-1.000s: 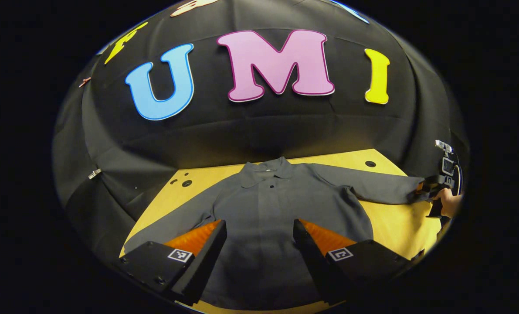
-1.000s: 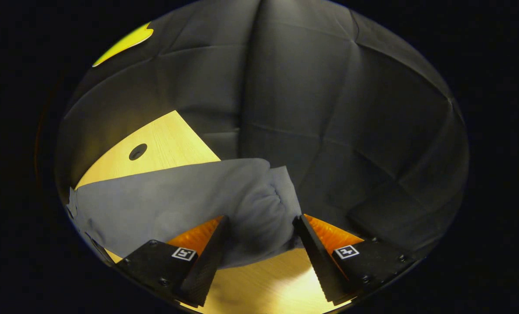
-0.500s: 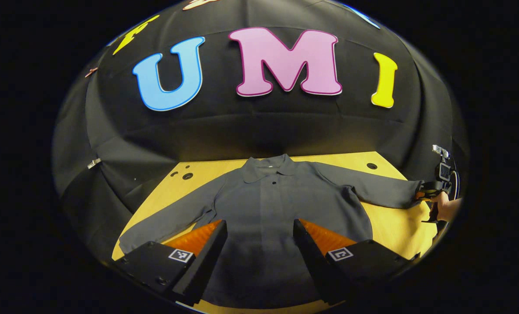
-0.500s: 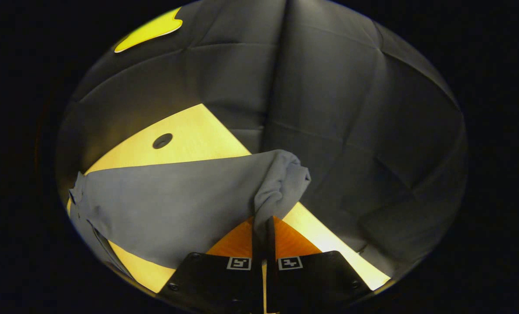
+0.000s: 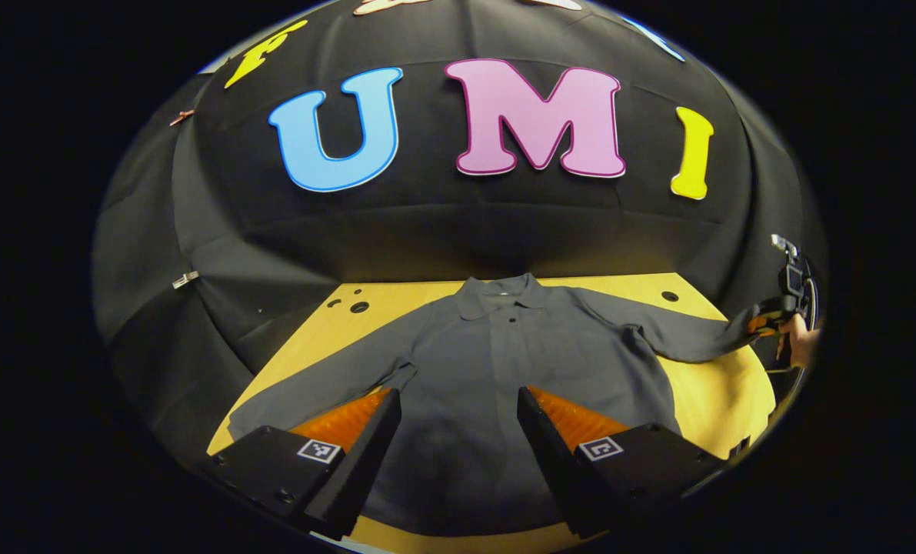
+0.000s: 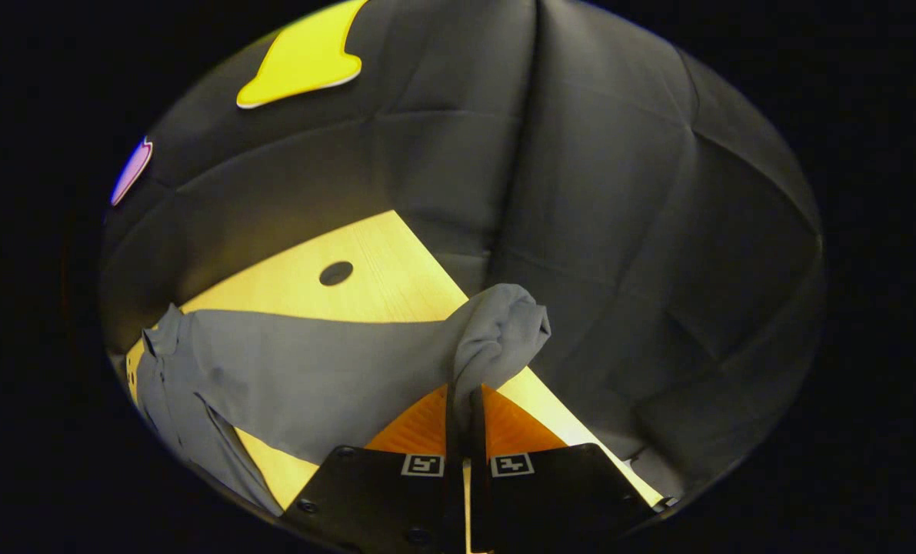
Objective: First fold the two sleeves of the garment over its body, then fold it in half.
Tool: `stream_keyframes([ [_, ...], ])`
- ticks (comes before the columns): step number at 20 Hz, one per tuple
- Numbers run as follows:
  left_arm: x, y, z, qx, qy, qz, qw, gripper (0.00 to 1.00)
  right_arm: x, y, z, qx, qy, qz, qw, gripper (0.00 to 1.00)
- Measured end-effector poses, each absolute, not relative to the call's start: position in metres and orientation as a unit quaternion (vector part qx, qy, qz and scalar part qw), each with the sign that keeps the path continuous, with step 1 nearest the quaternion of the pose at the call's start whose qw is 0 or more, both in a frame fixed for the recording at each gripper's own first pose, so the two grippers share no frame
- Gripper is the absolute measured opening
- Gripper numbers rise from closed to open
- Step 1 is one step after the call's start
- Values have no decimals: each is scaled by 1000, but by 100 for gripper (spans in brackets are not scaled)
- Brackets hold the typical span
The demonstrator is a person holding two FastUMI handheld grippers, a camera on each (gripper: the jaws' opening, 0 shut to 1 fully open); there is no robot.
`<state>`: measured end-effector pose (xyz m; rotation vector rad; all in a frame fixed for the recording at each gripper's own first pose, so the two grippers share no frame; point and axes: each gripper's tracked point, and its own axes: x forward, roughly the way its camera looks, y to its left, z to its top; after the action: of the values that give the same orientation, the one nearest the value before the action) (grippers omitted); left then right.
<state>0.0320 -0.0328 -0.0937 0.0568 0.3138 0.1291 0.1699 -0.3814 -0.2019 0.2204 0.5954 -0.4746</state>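
Observation:
A dark grey long-sleeved shirt (image 5: pixel 504 362) lies flat on the yellow wooden table (image 5: pixel 719 392), collar toward the back wall. My left gripper (image 5: pixel 458 415) hovers open above the shirt's lower body, nothing between its fingers. In the left gripper view, the far right sleeve (image 5: pixel 688 338) rises off the table to my right gripper (image 5: pixel 765 323), held by a hand (image 5: pixel 800 346). In the right gripper view, my right gripper (image 6: pixel 464 400) is shut on the bunched cuff (image 6: pixel 500 331), and the sleeve (image 6: pixel 311 377) stretches left toward the shirt body. The other sleeve (image 5: pixel 311 392) lies flat at the left.
The table has small round holes near its back left corner (image 5: pixel 359 307) and back right corner (image 5: pixel 669 296); the right one also appears in the right gripper view as a hole (image 6: pixel 336 273). Black cloth walls close in behind and beside the table.
My right gripper closed on the sleeve cuff and lifted it off the table. The left gripper drifted slightly left and stayed open.

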Motion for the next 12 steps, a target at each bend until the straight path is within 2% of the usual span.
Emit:
stream_keyframes([
  [4,18,-6,-88,20,145,77,986,96,169,-357,-142,72,262,-216,938,7],
  [12,-13,41,-86,63,110,92,988,96,153,-298,-20,7,205,-130,970,7],
])
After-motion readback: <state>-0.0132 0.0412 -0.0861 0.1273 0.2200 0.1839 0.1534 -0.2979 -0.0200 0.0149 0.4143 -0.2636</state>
